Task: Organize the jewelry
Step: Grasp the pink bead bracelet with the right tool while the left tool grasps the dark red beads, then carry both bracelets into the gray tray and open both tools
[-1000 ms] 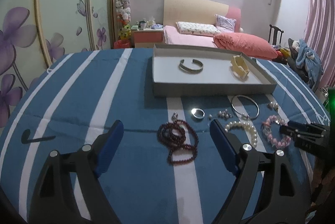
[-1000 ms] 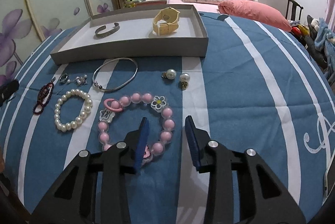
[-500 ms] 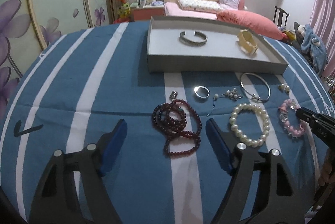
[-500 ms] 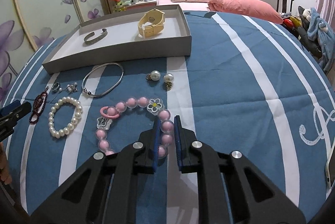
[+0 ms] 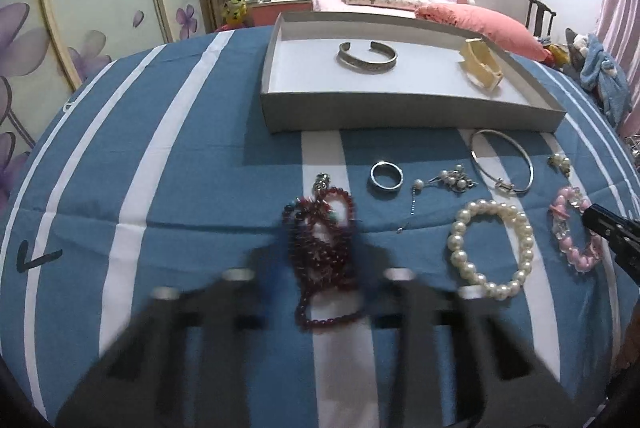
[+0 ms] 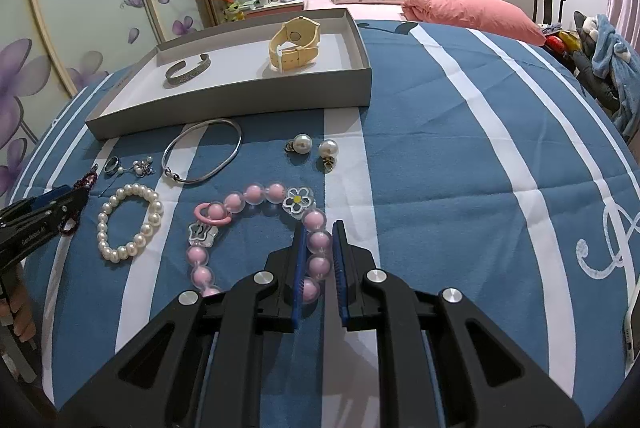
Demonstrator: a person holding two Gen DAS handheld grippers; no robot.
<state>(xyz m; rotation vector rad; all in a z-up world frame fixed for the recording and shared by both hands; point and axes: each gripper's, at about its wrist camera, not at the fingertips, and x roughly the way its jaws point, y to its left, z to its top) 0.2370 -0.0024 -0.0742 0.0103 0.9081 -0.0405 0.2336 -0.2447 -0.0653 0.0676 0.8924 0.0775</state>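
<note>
While only the cuff (image 6: 188,71) and watch (image 6: 295,44) sit in the tray (image 6: 240,106), my right gripper (image 6: 319,260) pinches the pink bracelet (image 6: 256,232) on the bedspread, my left gripper (image 5: 320,268) is blurred so I can't tell, and everything else waits outside.

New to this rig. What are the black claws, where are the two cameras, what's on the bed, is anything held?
There is no robot: a person holds a two-finger claw in each hand, with a fisheye camera on each looking along its fingers. In the right wrist view, the right claw is shut on the pink bead bracelet. In the left wrist view, the left claw is motion-blurred around the dark red bead strand; its grip is unclear. On the striped bedspread also lie a pearl bracelet and a thin bangle. The grey tray holds a silver cuff and a cream watch.
</note>
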